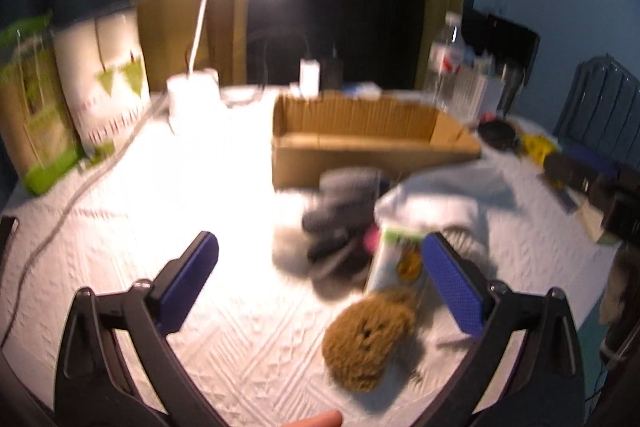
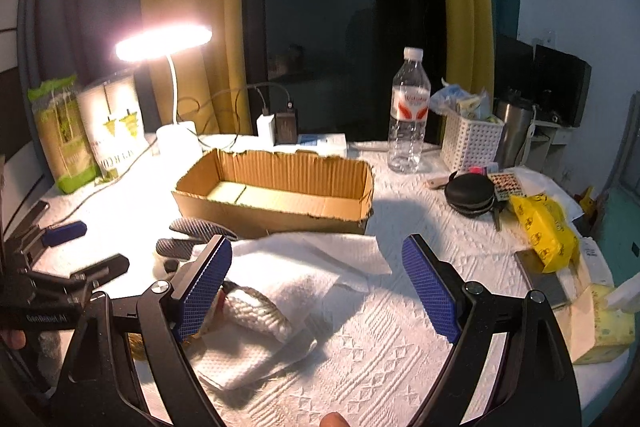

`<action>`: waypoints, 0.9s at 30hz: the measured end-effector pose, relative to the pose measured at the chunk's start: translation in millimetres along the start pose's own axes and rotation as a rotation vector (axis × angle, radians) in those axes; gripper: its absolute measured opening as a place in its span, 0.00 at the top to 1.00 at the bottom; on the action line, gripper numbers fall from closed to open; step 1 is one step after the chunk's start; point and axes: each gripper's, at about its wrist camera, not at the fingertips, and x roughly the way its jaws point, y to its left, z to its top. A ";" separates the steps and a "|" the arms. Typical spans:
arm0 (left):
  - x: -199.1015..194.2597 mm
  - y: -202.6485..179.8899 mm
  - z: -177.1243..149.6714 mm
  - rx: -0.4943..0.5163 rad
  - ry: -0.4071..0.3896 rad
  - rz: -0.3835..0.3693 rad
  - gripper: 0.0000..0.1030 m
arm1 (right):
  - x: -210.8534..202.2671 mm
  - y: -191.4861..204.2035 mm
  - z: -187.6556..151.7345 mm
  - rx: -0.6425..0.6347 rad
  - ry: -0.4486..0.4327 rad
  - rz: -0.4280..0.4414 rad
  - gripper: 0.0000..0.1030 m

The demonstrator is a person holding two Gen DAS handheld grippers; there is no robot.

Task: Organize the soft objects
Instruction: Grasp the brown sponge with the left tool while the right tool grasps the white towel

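Left gripper point(image 1: 320, 267) spread wide, holding nothing, above the brown fuzzy sponge point(image 1: 368, 341) and grey socks point(image 1: 340, 211). Right gripper point(image 2: 316, 283) likewise spread over the white towel point(image 2: 296, 267), just before the cardboard box point(image 2: 276, 187).

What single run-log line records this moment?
left gripper: open, empty | right gripper: open, over white towel | cardboard box: behind towel | brown sponge: on table
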 end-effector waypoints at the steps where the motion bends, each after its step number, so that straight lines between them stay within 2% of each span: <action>1: 6.0 0.3 -6.0 0.002 0.028 -0.004 0.01 | 4.6 -0.2 -2.1 -0.001 0.013 0.000 0.13; 5: 24.6 -0.8 -24.1 0.006 0.106 -0.025 0.01 | 23.2 -3.2 -12.8 0.007 0.058 0.012 0.13; 13: 50.2 -13.6 -45.1 0.062 0.213 -0.062 0.02 | 58.7 -5.2 -22.7 0.025 0.122 0.052 0.13; 14: 50.5 -14.3 -45.0 0.066 0.218 -0.069 0.08 | 64.1 -4.7 -23.0 0.028 0.132 0.058 0.13; 18: 52.1 -17.5 -44.9 0.081 0.234 -0.099 0.17 | 87.3 1.1 -22.9 0.027 0.166 0.087 0.13; 22: 46.9 -21.8 -44.9 0.090 0.236 -0.149 0.40 | 109.1 9.6 -20.4 0.017 0.198 0.126 0.14; 23: 44.6 -22.7 -45.3 0.091 0.237 -0.164 0.48 | 114.2 11.9 -21.0 0.012 0.206 0.128 0.16; 27: 39.5 -26.2 -46.1 0.100 0.237 -0.183 0.56 | 131.4 19.0 -26.4 -0.005 0.250 0.149 0.30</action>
